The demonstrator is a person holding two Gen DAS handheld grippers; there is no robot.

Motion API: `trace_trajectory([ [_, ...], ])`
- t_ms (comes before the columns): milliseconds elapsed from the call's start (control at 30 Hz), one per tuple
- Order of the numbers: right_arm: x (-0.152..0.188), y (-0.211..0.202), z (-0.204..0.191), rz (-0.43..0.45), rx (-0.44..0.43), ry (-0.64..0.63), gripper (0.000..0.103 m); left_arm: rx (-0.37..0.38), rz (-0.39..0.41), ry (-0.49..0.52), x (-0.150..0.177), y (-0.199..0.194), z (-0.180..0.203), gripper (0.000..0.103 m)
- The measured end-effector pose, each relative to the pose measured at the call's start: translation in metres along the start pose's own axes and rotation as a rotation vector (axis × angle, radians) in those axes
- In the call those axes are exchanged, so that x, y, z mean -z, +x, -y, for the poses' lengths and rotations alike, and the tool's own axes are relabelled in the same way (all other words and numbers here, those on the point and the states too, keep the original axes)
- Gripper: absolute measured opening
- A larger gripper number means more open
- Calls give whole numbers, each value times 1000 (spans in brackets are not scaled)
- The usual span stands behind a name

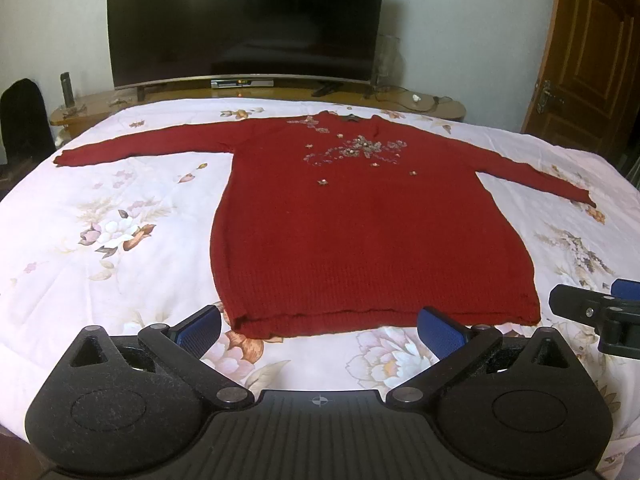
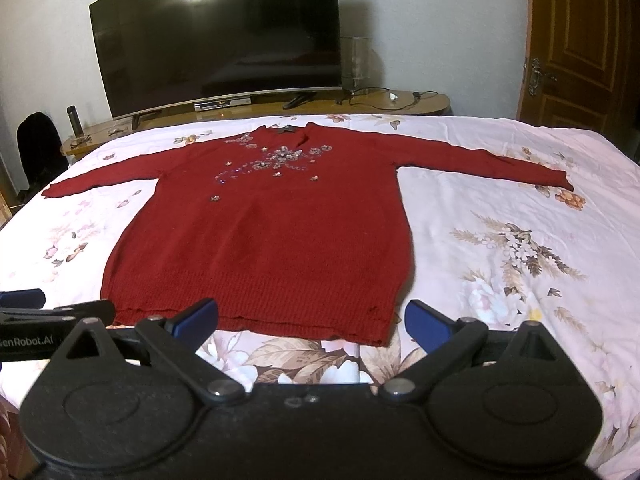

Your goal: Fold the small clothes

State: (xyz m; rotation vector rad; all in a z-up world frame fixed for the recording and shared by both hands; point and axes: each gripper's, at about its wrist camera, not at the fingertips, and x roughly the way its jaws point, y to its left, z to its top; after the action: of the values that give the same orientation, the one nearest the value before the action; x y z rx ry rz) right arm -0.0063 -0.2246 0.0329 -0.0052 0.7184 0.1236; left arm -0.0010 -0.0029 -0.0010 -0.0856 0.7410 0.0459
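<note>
On the floral white bedsheet (image 1: pixel 80 220), a red knitted sweater (image 1: pixel 360 232) lies flat; left gripper (image 1: pixel 320 330) and right gripper (image 2: pixel 312 320) hover at its hem, jaws wide, empty.

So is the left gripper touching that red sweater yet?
Apart. The left wrist view shows the open left gripper short of the sweater hem, bedsheet between.

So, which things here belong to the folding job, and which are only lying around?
For the job:
- red sweater, spread flat with both sleeves out
- floral bedsheet under it
- left gripper, open
- right gripper, open

Just lying about:
- television
- wooden stand
- set-top box
- dark bottle
- wooden door
</note>
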Motion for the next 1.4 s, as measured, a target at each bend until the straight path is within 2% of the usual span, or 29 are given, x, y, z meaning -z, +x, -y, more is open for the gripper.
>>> trace_trajectory([
  [533, 1, -1, 0, 6, 2, 6, 100, 14, -13, -18, 1, 0, -3, 103],
  [667, 2, -1, 4, 17, 9, 38, 100, 27, -4, -50, -1, 1, -8, 103],
  [800, 3, -4, 10, 67, 32, 66, 100, 49, 3, -67, -3, 4, -10, 103],
  [900, 3, -5, 17, 99, 36, 102, 100, 58, 28, -39, -9, 7, -8, 103],
  [1000, 0, 2, 30, 77, 21, 162, 100, 65, 60, -23, -16, 13, -8, 103],
  [1067, -6, 9, 40, 39, 41, 160, 100, 70, 73, -46, -25, 23, -12, 103],
  [1267, -31, 28, 79, 121, 152, 189, 100, 79, 97, -76, -60, 66, -27, 103],
  [1400, -58, 49, 124, 182, 156, 279, 98, 12, 74, -147, -91, 115, -45, 103],
])
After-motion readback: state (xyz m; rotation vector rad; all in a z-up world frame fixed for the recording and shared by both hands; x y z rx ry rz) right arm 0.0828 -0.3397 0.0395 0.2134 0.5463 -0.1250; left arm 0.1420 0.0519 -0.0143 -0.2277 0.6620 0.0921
